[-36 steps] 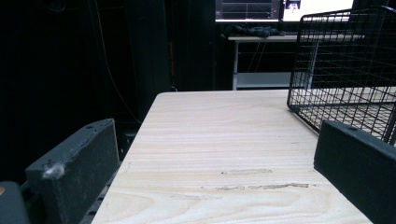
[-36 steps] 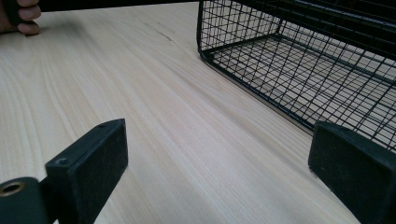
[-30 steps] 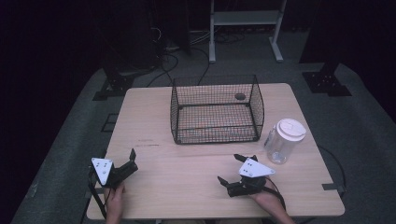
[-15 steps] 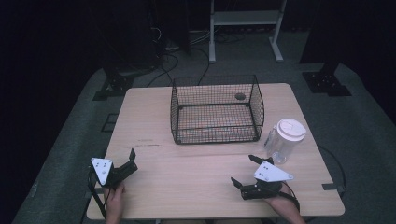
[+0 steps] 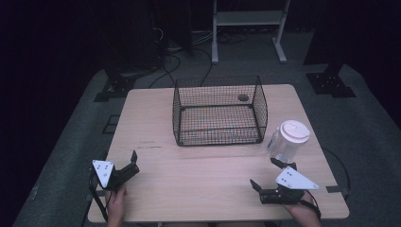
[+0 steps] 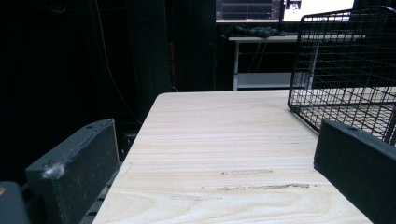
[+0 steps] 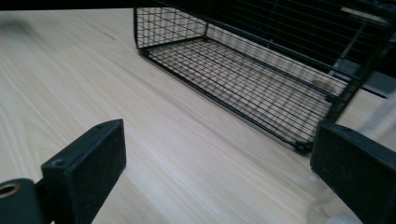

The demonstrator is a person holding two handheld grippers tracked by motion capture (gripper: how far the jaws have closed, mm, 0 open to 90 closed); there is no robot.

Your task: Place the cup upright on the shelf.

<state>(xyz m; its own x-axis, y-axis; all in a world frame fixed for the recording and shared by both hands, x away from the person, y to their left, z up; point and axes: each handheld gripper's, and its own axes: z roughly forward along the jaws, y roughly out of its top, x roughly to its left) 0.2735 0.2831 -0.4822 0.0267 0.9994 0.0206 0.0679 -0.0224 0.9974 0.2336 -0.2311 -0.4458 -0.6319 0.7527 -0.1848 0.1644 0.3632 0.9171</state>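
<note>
One wooden table (image 5: 208,179) carries everything counted here. On it stands one black wire basket (image 5: 218,111), at about twelve o'clock from the table's middle. One clear plastic jar (image 5: 286,144) with one white lid (image 5: 294,131) stands at about three o'clock. Two handheld grippers rest near the table's near edge: the left gripper (image 5: 134,160) at about eight o'clock and the right gripper (image 5: 268,174) at about four o'clock (each has two black jaws, spread apart, and one grey three-cornered plate on top). Two hands hold them, one each.

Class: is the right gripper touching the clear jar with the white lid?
Apart. The high view shows bare tabletop between right gripper and jar.
</note>
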